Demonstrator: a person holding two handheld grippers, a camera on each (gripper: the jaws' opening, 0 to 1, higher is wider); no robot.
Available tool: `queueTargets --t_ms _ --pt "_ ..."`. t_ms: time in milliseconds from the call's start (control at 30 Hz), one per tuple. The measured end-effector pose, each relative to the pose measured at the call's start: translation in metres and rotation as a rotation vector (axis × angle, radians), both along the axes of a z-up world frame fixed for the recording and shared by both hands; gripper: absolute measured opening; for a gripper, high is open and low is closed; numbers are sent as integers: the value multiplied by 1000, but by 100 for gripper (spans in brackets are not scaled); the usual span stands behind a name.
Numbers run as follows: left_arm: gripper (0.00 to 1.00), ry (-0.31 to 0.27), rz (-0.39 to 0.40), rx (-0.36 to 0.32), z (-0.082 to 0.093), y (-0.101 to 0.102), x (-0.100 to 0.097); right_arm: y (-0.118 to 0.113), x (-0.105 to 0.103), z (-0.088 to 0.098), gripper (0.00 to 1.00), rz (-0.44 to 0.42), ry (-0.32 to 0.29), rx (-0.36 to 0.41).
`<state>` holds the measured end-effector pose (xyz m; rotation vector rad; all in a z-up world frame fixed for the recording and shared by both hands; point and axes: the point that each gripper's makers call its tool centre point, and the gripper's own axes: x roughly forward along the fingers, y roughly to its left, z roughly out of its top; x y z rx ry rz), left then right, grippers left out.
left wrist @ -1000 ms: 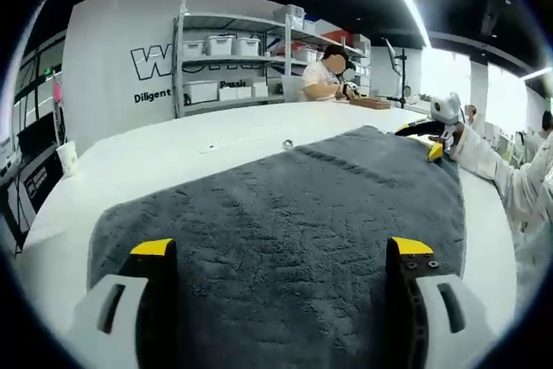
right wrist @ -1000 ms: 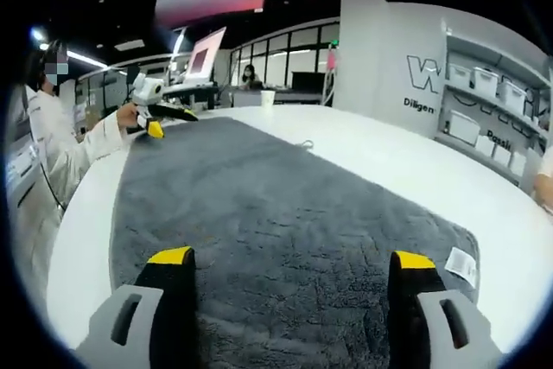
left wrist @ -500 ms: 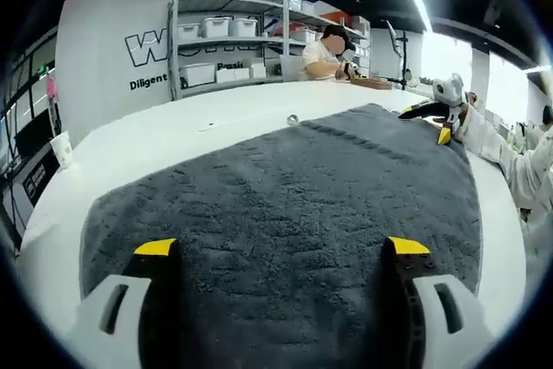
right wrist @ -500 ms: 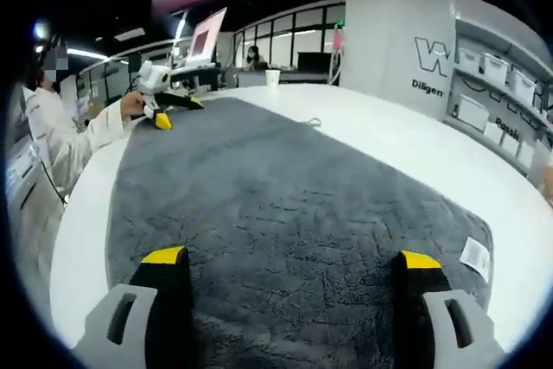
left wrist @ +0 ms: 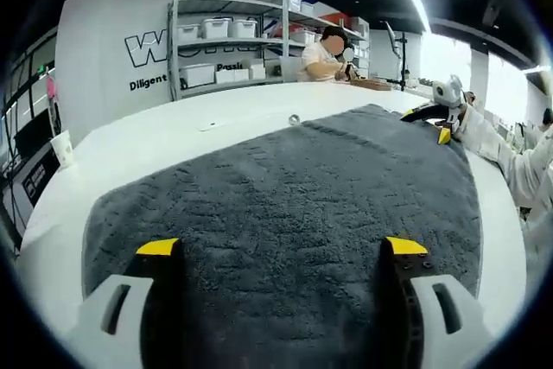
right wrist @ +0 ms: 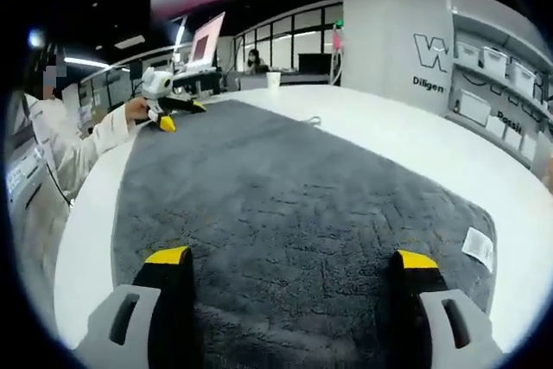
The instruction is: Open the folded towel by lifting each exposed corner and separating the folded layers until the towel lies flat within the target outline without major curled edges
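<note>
A dark grey towel (left wrist: 294, 187) lies spread out on the white table (left wrist: 164, 149). My left gripper (left wrist: 281, 248) is open, its yellow-tipped jaws wide apart just above the towel's near edge, with nothing between them. At the towel's far right corner the right gripper (left wrist: 441, 123) shows, held by a hand in a white sleeve. In the right gripper view the towel (right wrist: 285, 187) stretches away, with a white label (right wrist: 478, 246) at its right edge. My right gripper (right wrist: 292, 257) is open over the near edge. The left gripper (right wrist: 164, 110) sits at the far left corner.
A paper cup (left wrist: 65, 153) stands near the table's left edge. A small loop (left wrist: 294, 118) lies on the table at the towel's far edge. Behind the table stand a shelf with white bins (left wrist: 229, 49) and a seated person (left wrist: 324, 62). A person in white (right wrist: 52, 153) stands alongside.
Both views have shifted a little with the hands. The towel lies as before and both grippers stay open over opposite ends.
</note>
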<state>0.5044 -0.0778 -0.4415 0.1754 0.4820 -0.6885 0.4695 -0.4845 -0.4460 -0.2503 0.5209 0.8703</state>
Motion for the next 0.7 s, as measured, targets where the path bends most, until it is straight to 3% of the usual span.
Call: queueTargets --t_ms 700 --pt "93 -4 3 -7 1 2 2 -5 -2 1 97 -24 -9 -15"
